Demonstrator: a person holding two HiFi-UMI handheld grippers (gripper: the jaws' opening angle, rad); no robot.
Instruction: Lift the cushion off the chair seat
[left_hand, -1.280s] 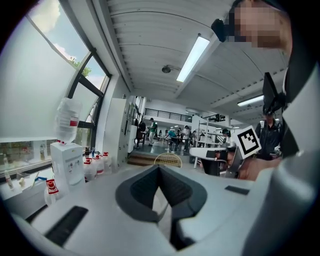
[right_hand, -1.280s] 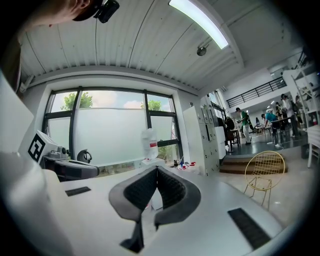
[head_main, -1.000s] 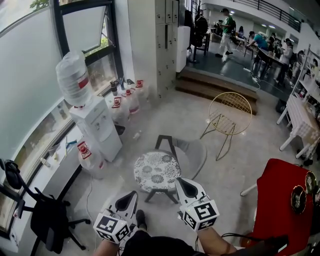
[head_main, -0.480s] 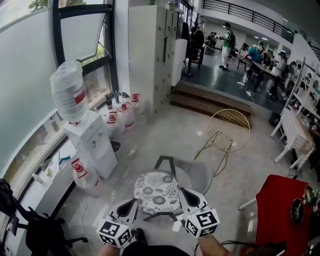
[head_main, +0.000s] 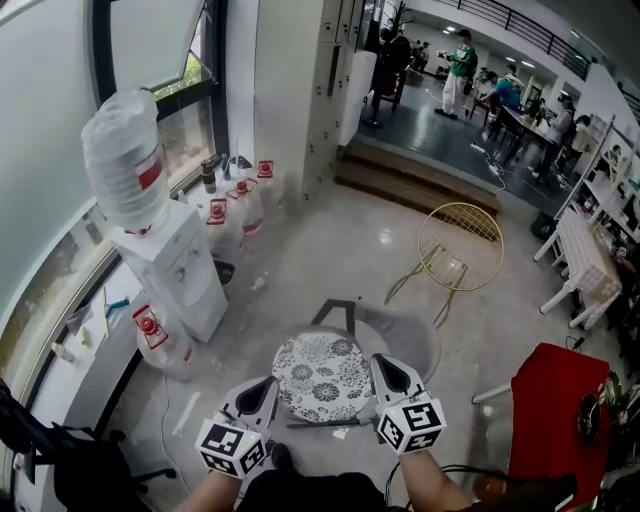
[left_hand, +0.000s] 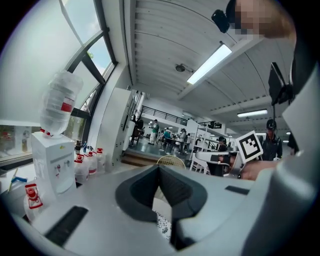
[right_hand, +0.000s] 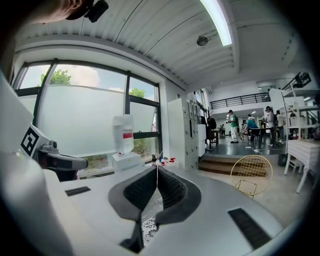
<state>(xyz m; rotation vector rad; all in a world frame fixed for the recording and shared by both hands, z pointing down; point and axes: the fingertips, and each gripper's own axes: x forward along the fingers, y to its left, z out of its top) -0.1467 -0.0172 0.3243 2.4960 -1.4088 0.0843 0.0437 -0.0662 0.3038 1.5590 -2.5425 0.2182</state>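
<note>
A round cushion (head_main: 322, 375) with a black-and-white flower pattern lies on the seat of a grey chair (head_main: 407, 337) in the head view. My left gripper (head_main: 267, 387) is at the cushion's near left rim, jaws shut with nothing between them. My right gripper (head_main: 384, 363) is at its near right rim, also shut and empty. Whether either tip touches the cushion I cannot tell. In the left gripper view the closed jaws of the left gripper (left_hand: 160, 168) hide all but a sliver of the cushion (left_hand: 163, 226). The right gripper (right_hand: 157, 168) shows a small patch of it (right_hand: 148, 227) below its jaws.
A white water dispenser (head_main: 172, 262) with a big bottle stands at the left, spare jugs (head_main: 236, 208) on the floor beside it. Beyond the grey chair stands a gold wire chair (head_main: 457, 246). A red table (head_main: 548, 420) is at the right, a black office chair (head_main: 62, 468) at the near left, steps (head_main: 415, 185) farther back.
Both grippers and the head camera have moved forward toward the chair. The cushion now lies between the two gripper tips instead of ahead of them. The jaws stayed shut.
</note>
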